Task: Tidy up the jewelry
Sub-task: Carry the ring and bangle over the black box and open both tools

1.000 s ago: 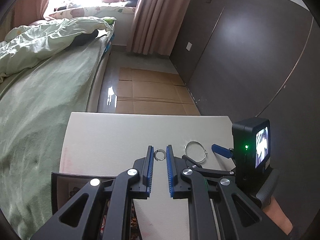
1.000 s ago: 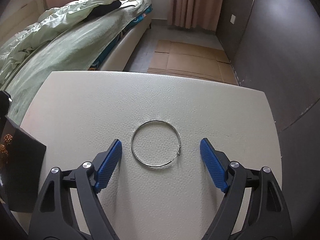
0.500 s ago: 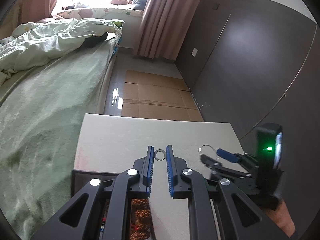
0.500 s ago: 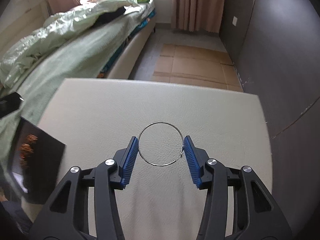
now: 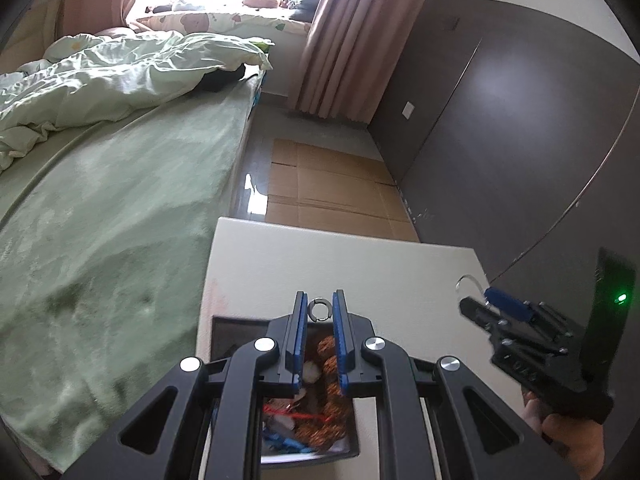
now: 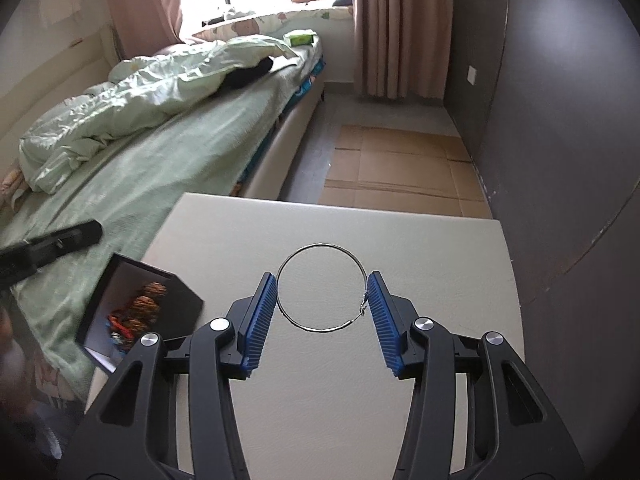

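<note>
A small silver ring is pinched at the tips of my left gripper, which is shut on it and hangs above an open black box. The box holds orange-brown beaded bracelets and other pieces. My right gripper is shut on a large thin silver hoop, its blue pads pressing the hoop's two sides, and it holds the hoop up off the white table. In the left wrist view the right gripper shows at the right with an arc of the hoop. The box sits at the table's left edge.
A bed with a green cover runs along the table's left side. Flattened cardboard lies on the floor beyond the table's far edge. A dark wall stands close on the right. A hand grips the right gripper.
My right gripper has shut on the hoop and lifted it off the table. My left gripper has carried the small ring up and over to above the box.
</note>
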Demonstrator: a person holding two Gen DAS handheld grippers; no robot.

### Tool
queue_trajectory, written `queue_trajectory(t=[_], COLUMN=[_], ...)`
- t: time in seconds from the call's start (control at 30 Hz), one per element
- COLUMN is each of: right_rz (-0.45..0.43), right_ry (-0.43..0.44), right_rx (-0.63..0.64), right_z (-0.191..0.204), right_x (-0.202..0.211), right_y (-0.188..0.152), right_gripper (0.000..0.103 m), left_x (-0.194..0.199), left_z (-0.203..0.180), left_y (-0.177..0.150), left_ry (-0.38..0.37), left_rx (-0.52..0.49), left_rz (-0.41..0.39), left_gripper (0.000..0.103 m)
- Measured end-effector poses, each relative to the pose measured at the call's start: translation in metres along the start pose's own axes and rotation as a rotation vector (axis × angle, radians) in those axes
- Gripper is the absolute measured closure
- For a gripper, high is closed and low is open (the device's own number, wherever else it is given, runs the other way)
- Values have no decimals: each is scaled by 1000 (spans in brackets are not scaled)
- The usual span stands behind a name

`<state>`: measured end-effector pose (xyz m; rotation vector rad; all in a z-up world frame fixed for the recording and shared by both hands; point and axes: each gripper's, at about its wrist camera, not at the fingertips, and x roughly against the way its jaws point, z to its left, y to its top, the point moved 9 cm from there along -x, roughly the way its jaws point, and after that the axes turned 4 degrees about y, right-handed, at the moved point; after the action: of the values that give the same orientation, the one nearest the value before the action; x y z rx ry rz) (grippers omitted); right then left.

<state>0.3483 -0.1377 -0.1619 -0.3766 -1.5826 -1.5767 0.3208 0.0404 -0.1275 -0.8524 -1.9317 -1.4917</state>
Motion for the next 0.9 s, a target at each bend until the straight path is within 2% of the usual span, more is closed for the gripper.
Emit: queue_trajectory(t=[0.27,0.33,0.37,0.4,0.83,0.9], right_rz=[-35,-36,-40,-45,-51,-41], right_ry=[41,53,60,68,187,201], right_rx=[34,46,51,55,117,122], right_z=[39,50,54,59,120,129], right_x=[10,9,9,9,-1,-5], right_y=[0,0,1,1,0,-2], right_gripper=[55,55,55,55,55,55], left_x=[0,1,2,4,18,21], left_z=[15,20,23,27,67,69], left_y=[-17,-19,-19,-18,-2,0], left_ry=[11,26,32,38,69,68], left_rx=[-30,-37,-31,-23,63,64], left_rz=[59,56,47,34,-10,-22], left_gripper=[92,74,55,50,50,44])
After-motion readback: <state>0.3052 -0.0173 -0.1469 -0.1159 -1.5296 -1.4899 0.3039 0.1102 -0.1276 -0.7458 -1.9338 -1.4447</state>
